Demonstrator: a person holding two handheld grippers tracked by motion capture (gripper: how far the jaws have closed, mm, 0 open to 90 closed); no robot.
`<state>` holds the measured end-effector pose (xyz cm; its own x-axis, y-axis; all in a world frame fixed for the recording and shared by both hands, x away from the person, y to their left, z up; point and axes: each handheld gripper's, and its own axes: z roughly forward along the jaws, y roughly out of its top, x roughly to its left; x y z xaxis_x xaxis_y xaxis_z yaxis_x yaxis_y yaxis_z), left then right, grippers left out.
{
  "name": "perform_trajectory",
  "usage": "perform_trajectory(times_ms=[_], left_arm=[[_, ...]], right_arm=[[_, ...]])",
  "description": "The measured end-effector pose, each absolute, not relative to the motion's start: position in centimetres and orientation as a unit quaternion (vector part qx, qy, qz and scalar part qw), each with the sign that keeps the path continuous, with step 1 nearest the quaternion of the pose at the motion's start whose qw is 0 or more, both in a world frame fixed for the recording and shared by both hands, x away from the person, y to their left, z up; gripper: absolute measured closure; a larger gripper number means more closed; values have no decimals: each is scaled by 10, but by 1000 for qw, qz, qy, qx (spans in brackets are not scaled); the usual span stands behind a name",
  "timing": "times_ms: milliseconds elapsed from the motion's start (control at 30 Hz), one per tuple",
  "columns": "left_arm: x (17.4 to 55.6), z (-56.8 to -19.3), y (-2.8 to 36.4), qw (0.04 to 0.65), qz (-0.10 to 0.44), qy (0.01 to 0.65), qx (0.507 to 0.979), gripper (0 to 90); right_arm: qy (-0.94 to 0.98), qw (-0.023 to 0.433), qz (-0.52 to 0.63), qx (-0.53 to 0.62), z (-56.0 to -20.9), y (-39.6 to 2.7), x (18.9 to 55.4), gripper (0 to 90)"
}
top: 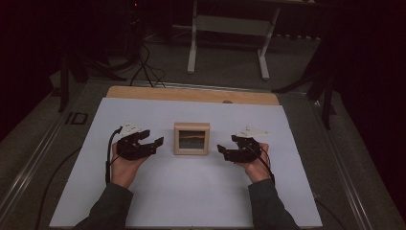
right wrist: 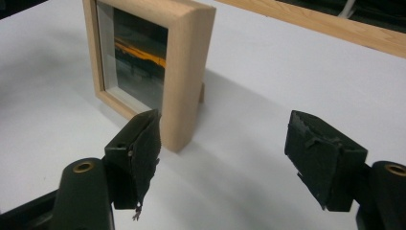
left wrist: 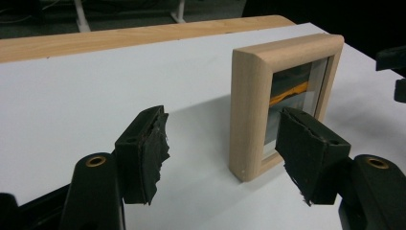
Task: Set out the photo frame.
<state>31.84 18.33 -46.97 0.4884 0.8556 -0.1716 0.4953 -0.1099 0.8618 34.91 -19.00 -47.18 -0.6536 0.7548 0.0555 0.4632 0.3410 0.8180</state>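
A small light-wood picture frame stands upright in the middle of the white sheet, its glass front showing a dark picture with an orange streak. My left gripper is just left of the frame, open, jaws pointing at it. In the left gripper view the frame stands a little ahead of the gap, its left side rail nearest, between the two spread pads. My right gripper is just right of the frame, open. In the right gripper view the frame stands beyond the left pad.
The white sheet covers a wooden tabletop whose bare strip shows along the far edge. Beyond the table is a dark floor with cables and a white stand. Both forearms come in from the near edge.
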Motion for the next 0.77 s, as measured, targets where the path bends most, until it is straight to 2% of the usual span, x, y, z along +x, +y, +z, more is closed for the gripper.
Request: perform_trajectory(times_ms=[400,767], left_arm=[[304,-491,202,452,188,483,726,348],[302,-508,216,406,215,500,734,339]], right_arm=[[792,184,430,392,-490,-213,331,280],[778,200,432,409,-496,-227,325,279]])
